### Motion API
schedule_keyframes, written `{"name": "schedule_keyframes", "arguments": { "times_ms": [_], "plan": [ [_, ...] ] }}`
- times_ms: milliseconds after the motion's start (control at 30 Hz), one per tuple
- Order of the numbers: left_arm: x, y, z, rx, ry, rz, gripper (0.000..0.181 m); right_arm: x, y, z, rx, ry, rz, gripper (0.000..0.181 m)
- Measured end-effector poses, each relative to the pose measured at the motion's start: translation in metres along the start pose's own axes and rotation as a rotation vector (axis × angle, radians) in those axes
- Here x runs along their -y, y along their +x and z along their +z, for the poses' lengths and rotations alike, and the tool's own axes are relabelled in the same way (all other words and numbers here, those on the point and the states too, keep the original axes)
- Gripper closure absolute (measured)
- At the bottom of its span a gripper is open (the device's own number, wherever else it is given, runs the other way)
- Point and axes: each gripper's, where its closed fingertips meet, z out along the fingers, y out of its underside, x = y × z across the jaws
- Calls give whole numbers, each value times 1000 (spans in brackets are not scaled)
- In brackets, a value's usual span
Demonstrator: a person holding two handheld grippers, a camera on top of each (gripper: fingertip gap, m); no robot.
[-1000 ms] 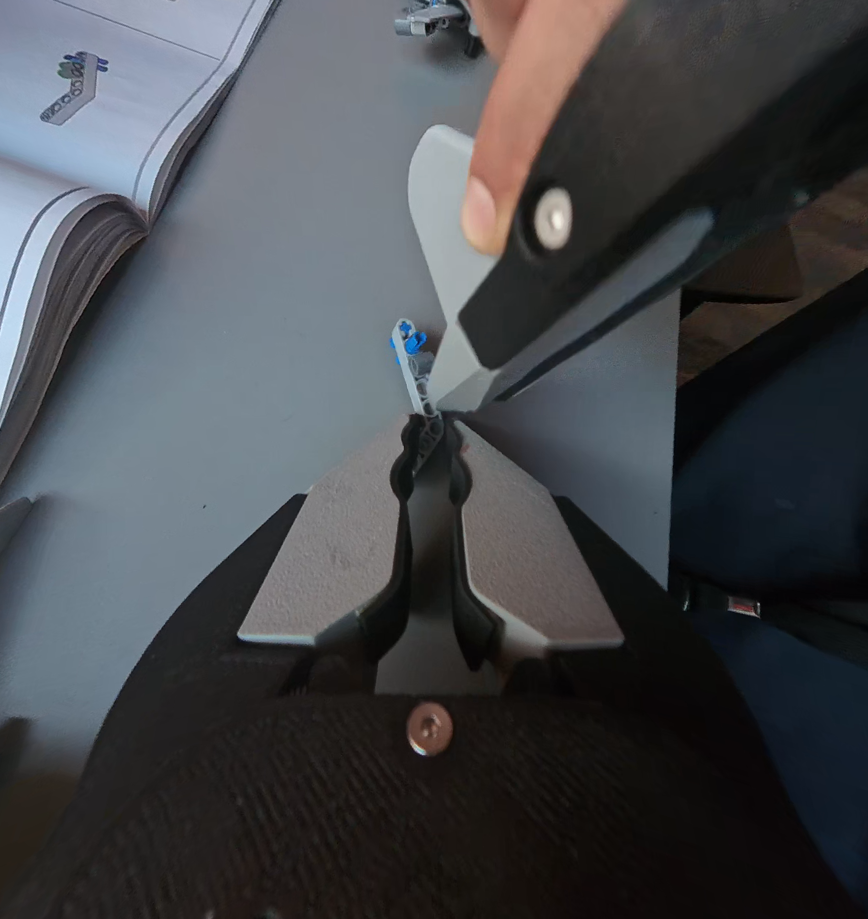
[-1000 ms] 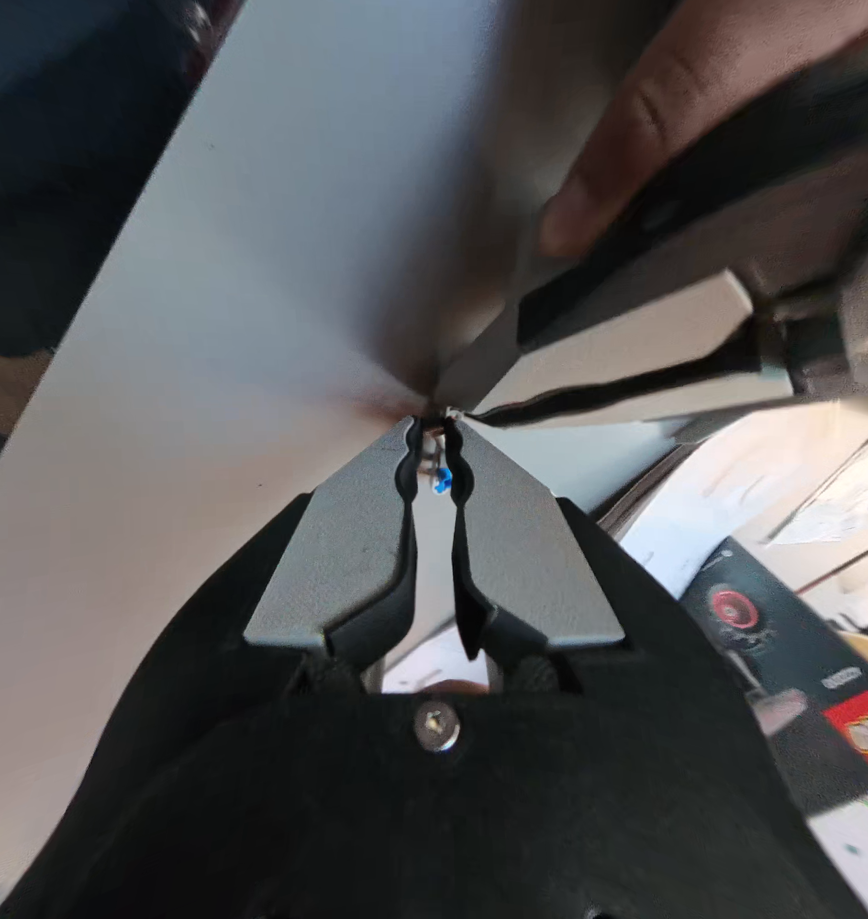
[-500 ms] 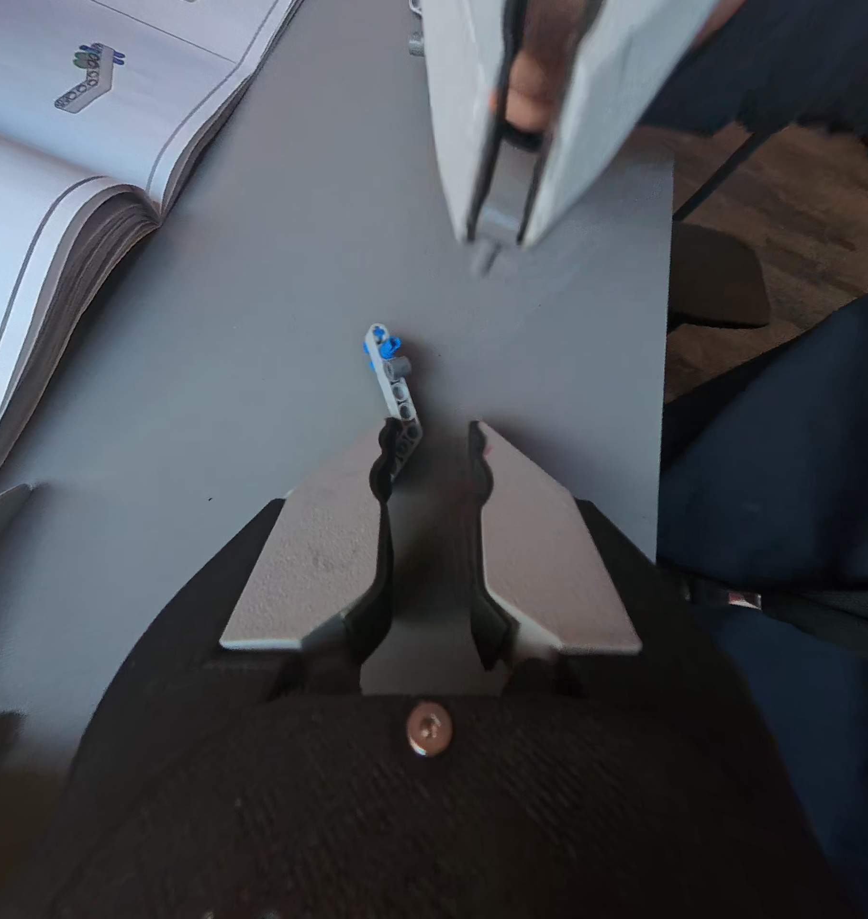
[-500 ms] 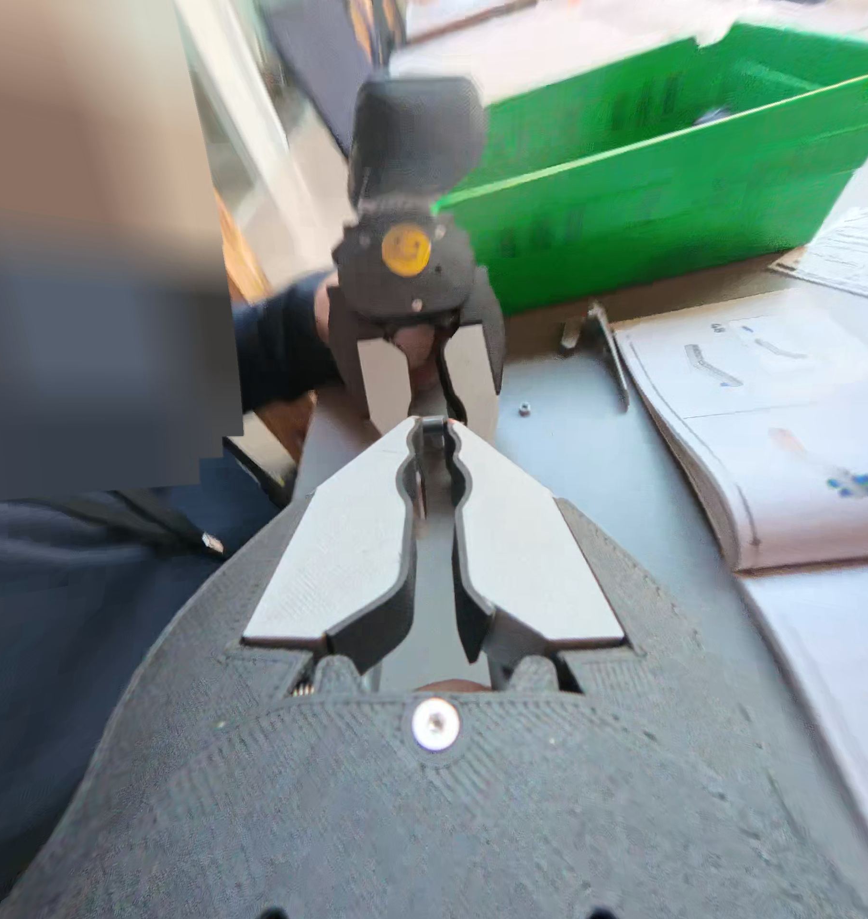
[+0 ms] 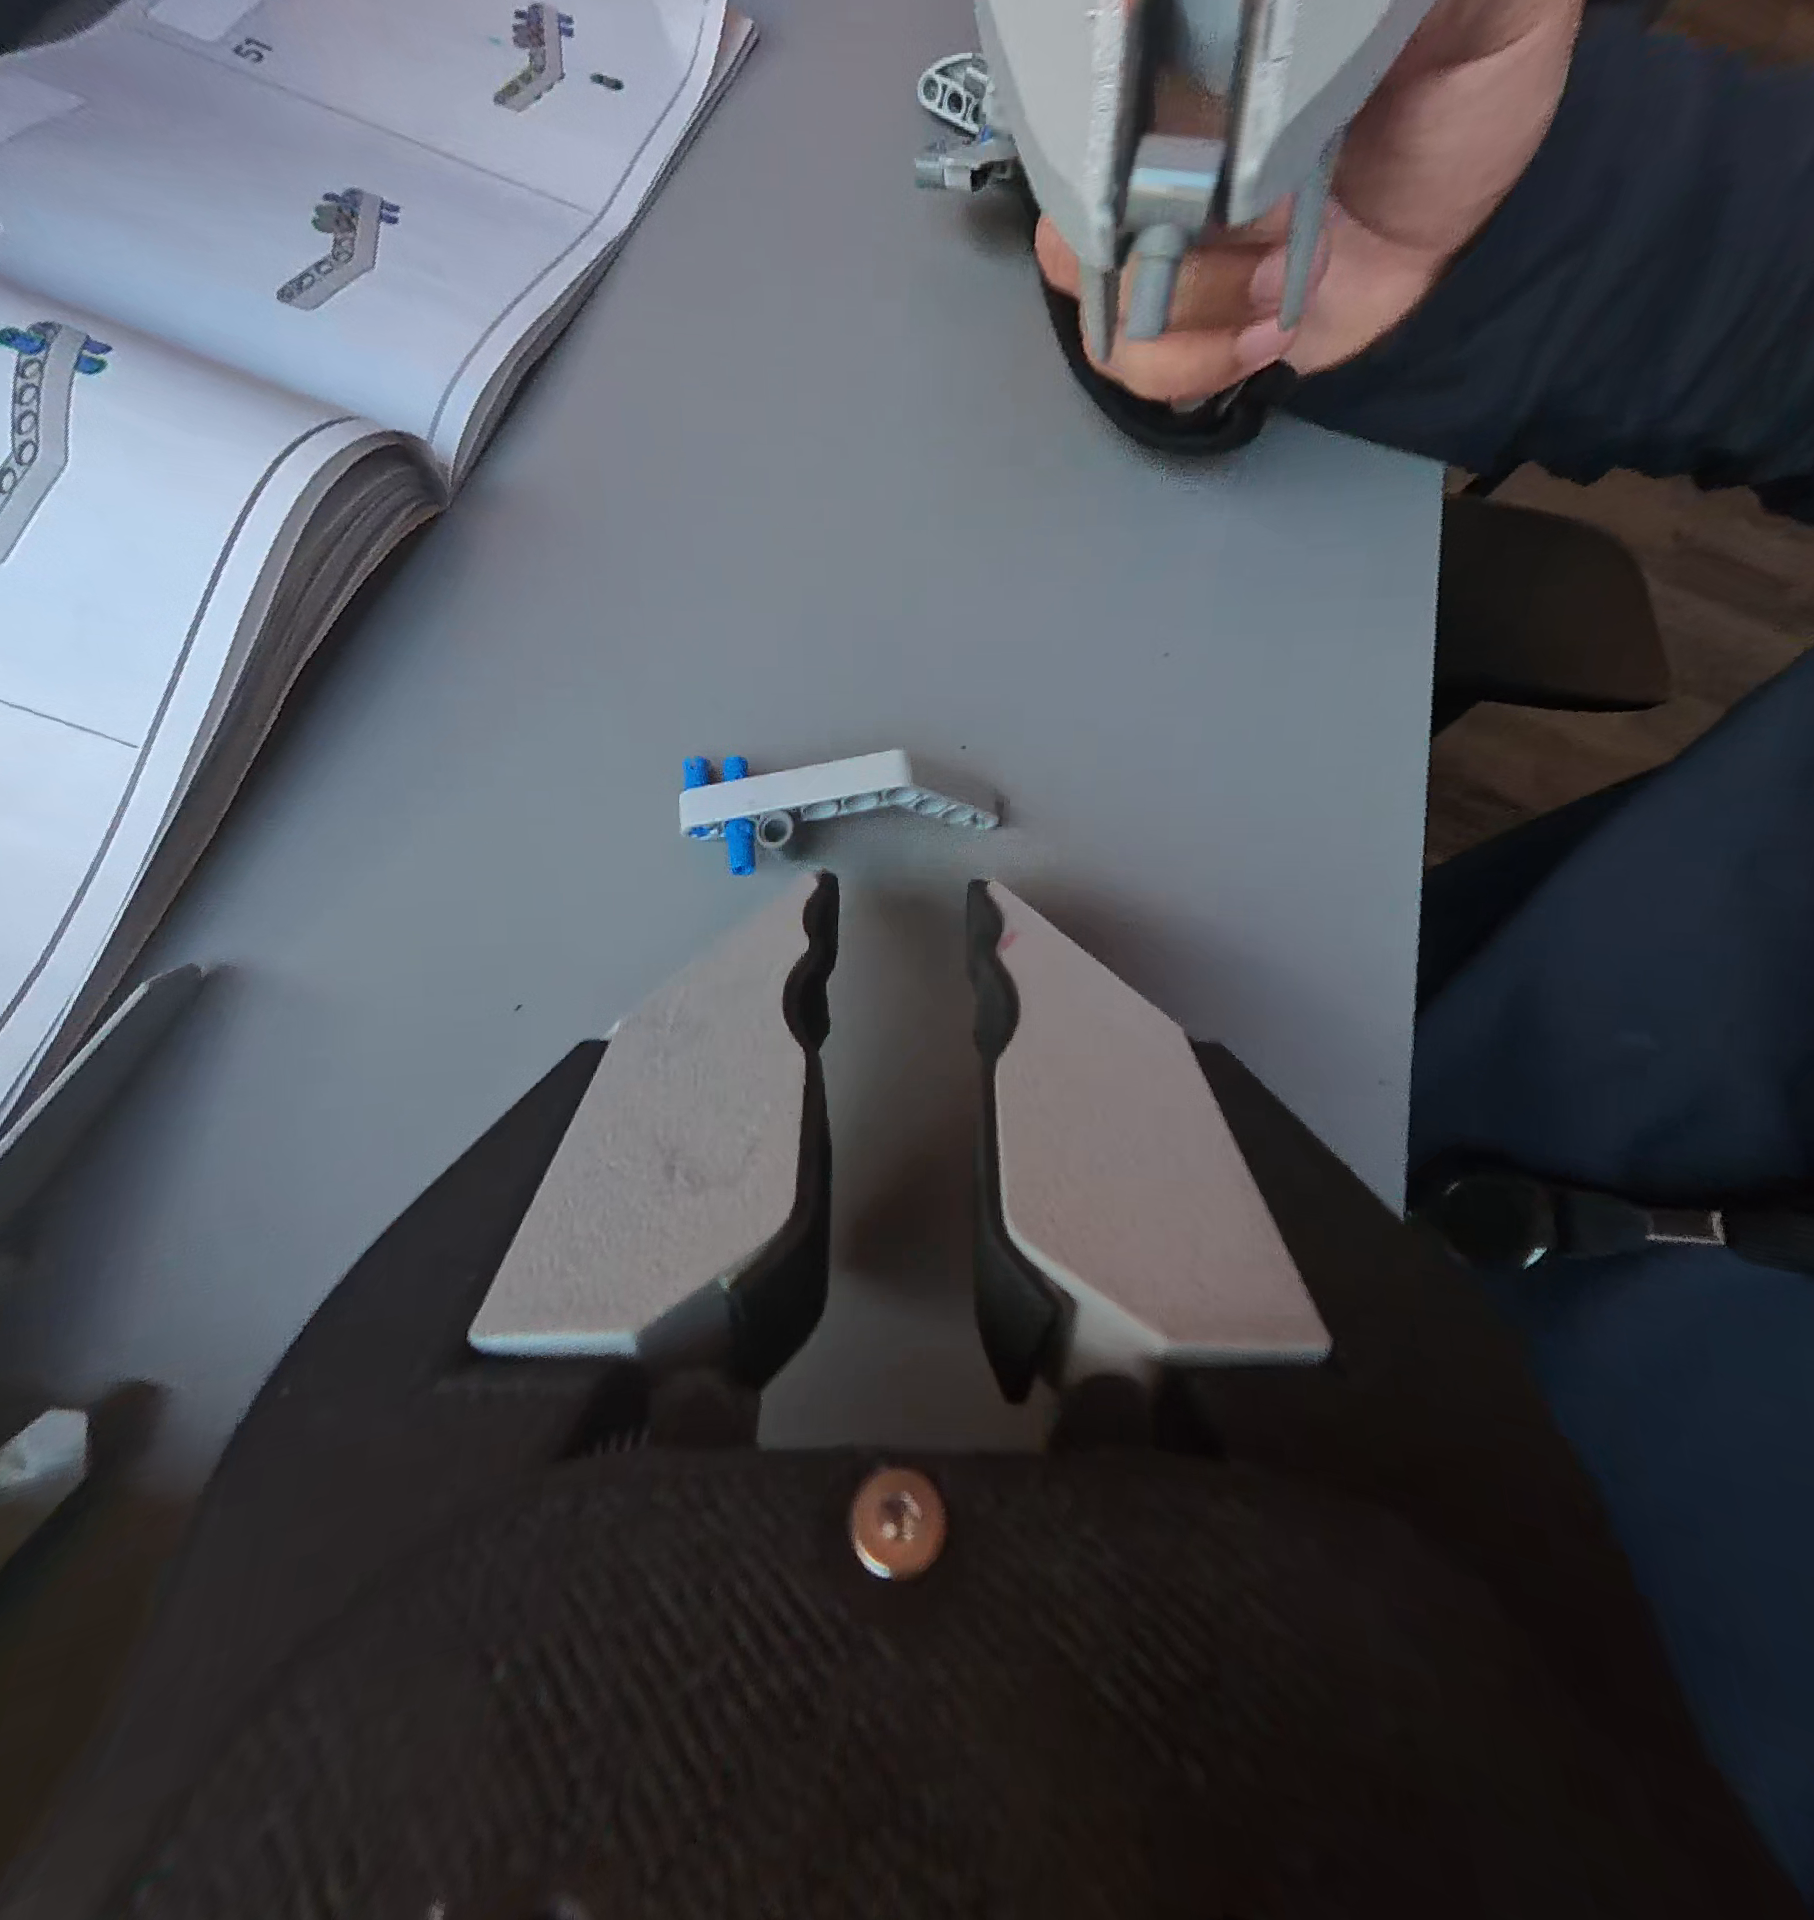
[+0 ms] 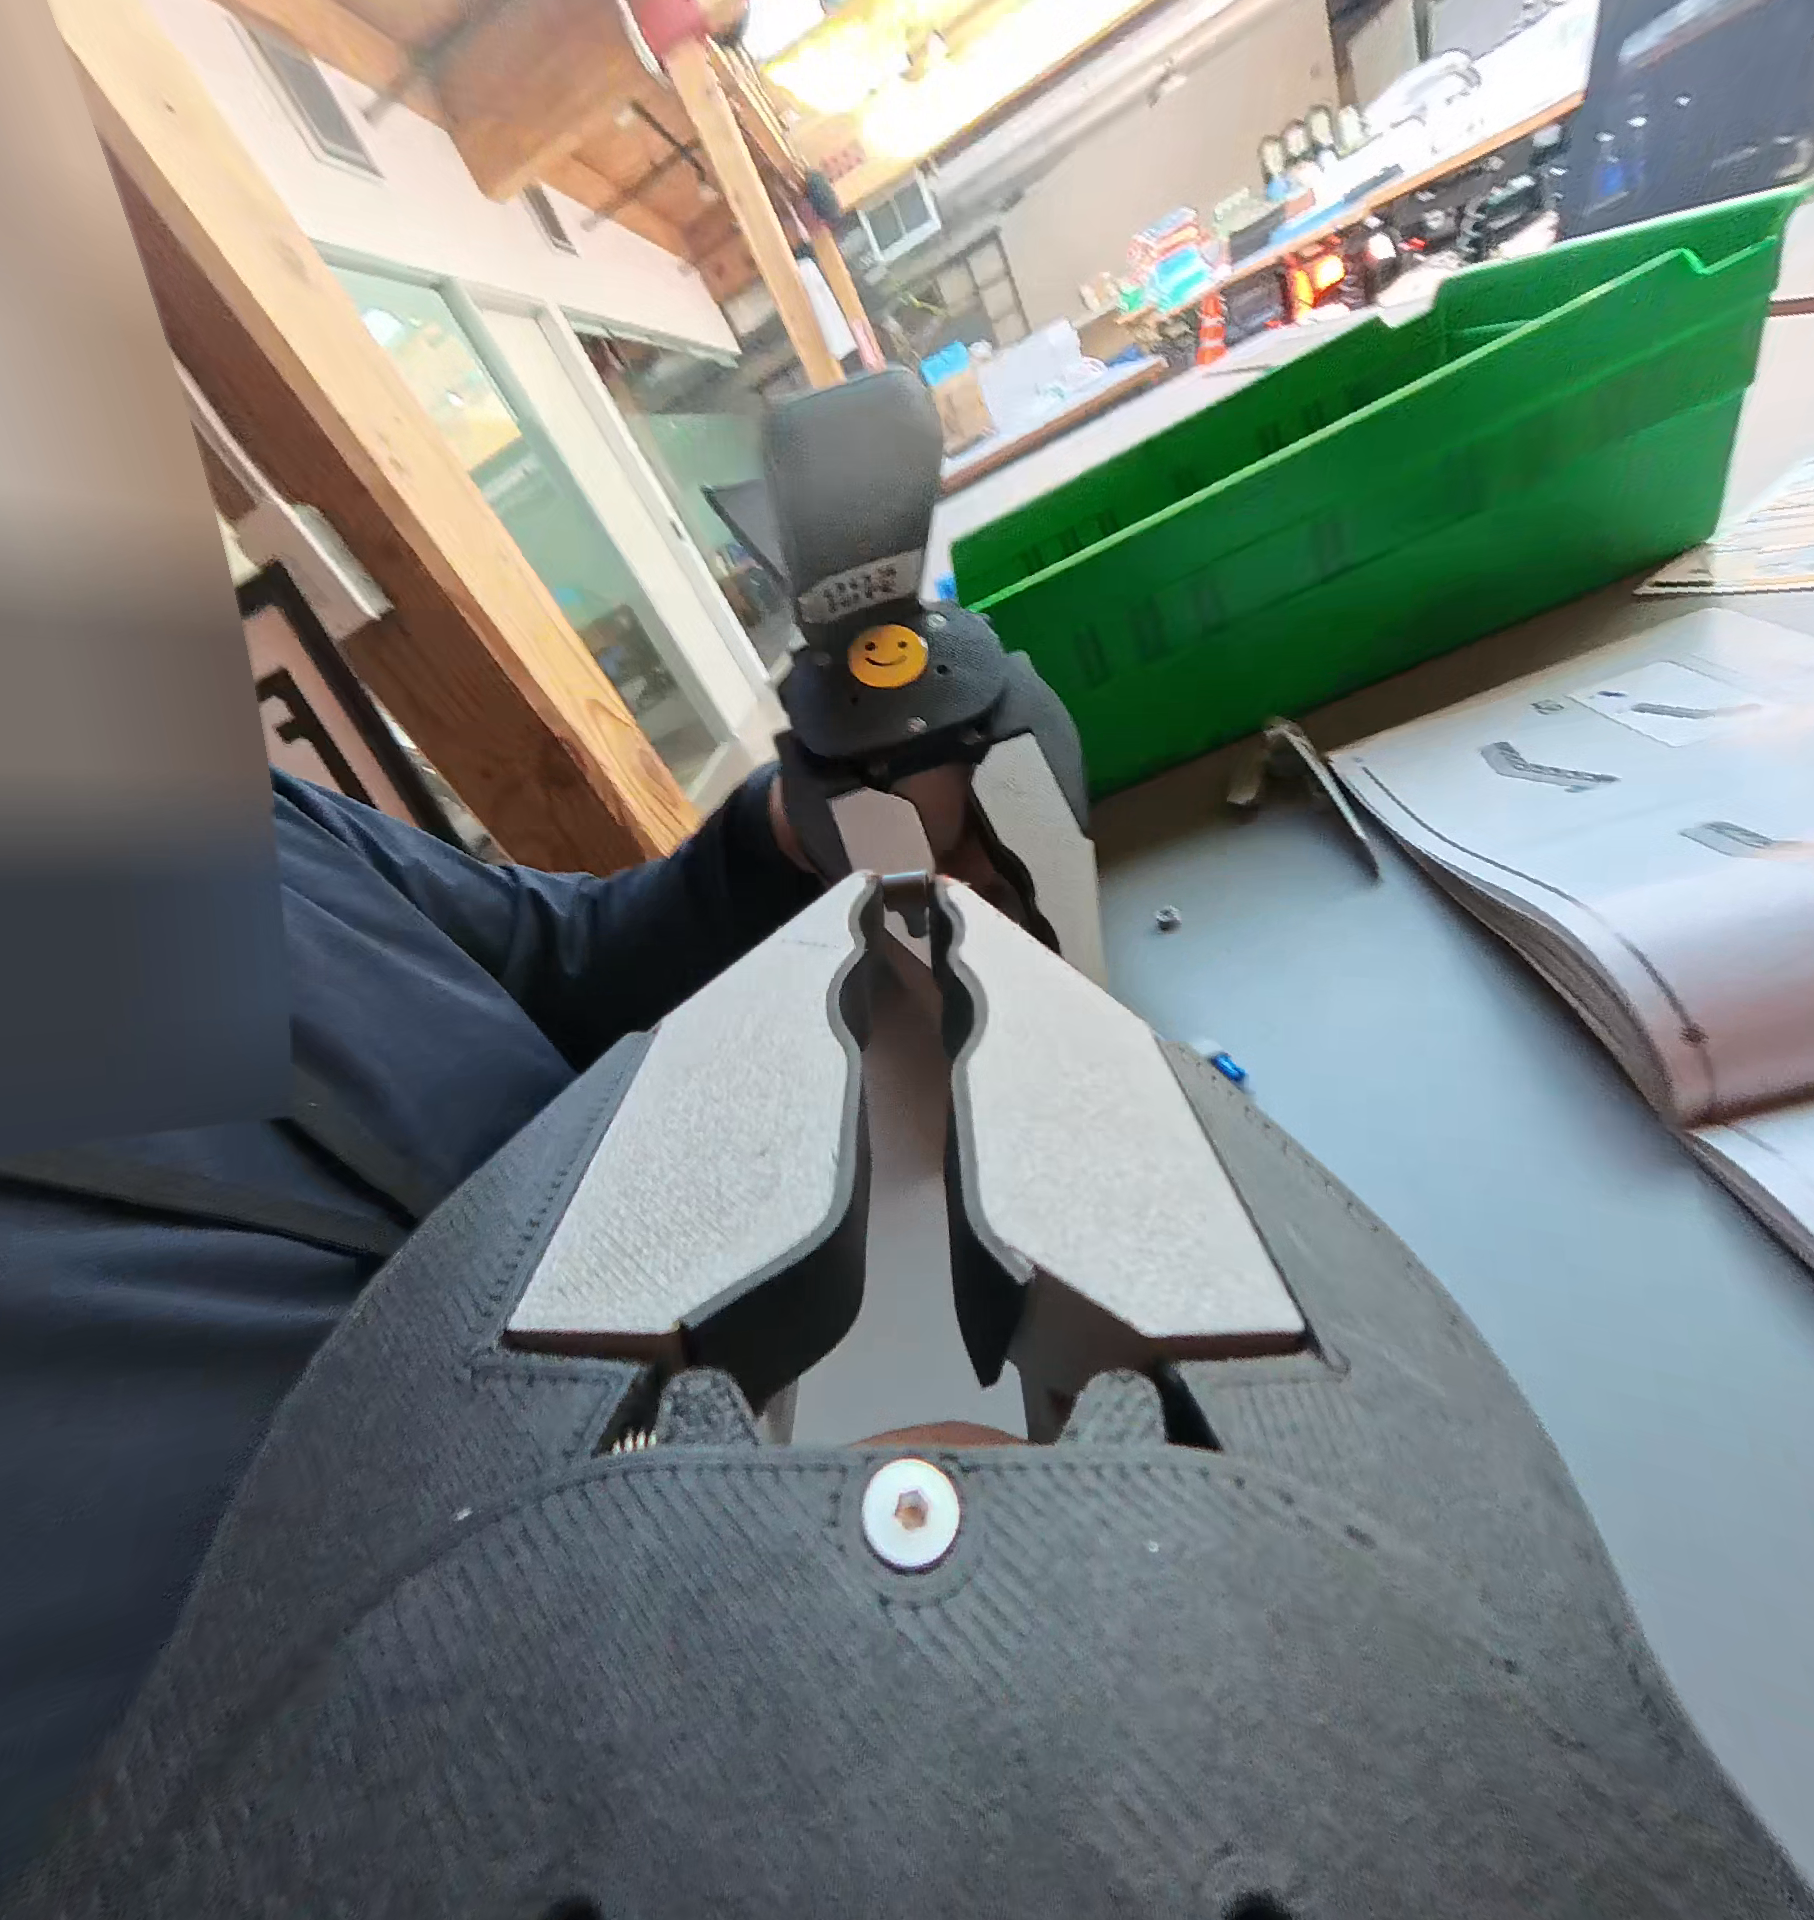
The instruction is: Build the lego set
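Observation:
A grey bent lego beam point(image 5: 841, 798) with blue pins point(image 5: 731, 821) at its left end lies flat on the grey table point(image 5: 1142, 665). My left gripper point(image 5: 901, 886) is open and empty, its tips just short of the beam. It also shows in the right wrist view point(image 6: 924, 790), facing the camera. My right gripper point(image 6: 905, 891) is shut on a small grey lego piece point(image 6: 903, 883). In the left wrist view the right gripper point(image 5: 1163, 197) hangs above the table's far side with the grey piece point(image 5: 1152, 275) sticking down from its tips.
An open instruction book point(image 5: 207, 343) lies on the left, also in the right wrist view point(image 6: 1661, 894). Loose grey parts point(image 5: 953, 109) lie at the far edge. A green bin point(image 6: 1402, 520) stands behind. The table's right edge point(image 5: 1422, 831) borders a person's dark clothing. Across from one pair of fingers to the other is roughly 10 centimetres.
My left gripper opened and let go of the beam, which now lies flat on the table. My right gripper pulled away from the beam and rose, holding the small grey piece.

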Motion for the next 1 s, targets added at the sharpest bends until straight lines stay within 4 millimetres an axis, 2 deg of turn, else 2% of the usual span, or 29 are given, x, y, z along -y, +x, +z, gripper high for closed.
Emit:
{"name": "schedule_keyframes", "arguments": {
  "times_ms": [133, 233, 333, 500, 700, 833, 933, 1000],
  "plan": [
    [-6, -1, -7, 18, -5, -26, 158, -21, 27, -9, -211, -163, -68, 176],
    [-9, -9, -10, 59, -11, -53, 157, -43, 37, -8, -307, -322, -112, 176],
    [-4, -12, -6, 53, 0, -95, 158, -62, 37, 1, -329, -445, -160, 176],
    [-2, -9, 1, 53, -41, -114, 157, -68, 39, 6, -335, -499, -194, 175],
    [4, 12, 7, -61, 0, -202, 157, -80, 35, 10, -324, -561, -210, 176],
    [6, 4, 14, -35, -20, -239, 156, -97, 34, 14, -315, -670, -231, 177],
    [6, -3, 14, -6, -24, -263, 157, -99, 28, 13, -306, -672, -272, 177],
    [6, -5, 11, 11, -21, -280, 150, -96, 23, 9, -299, -643, -282, 176]
  ]
}}
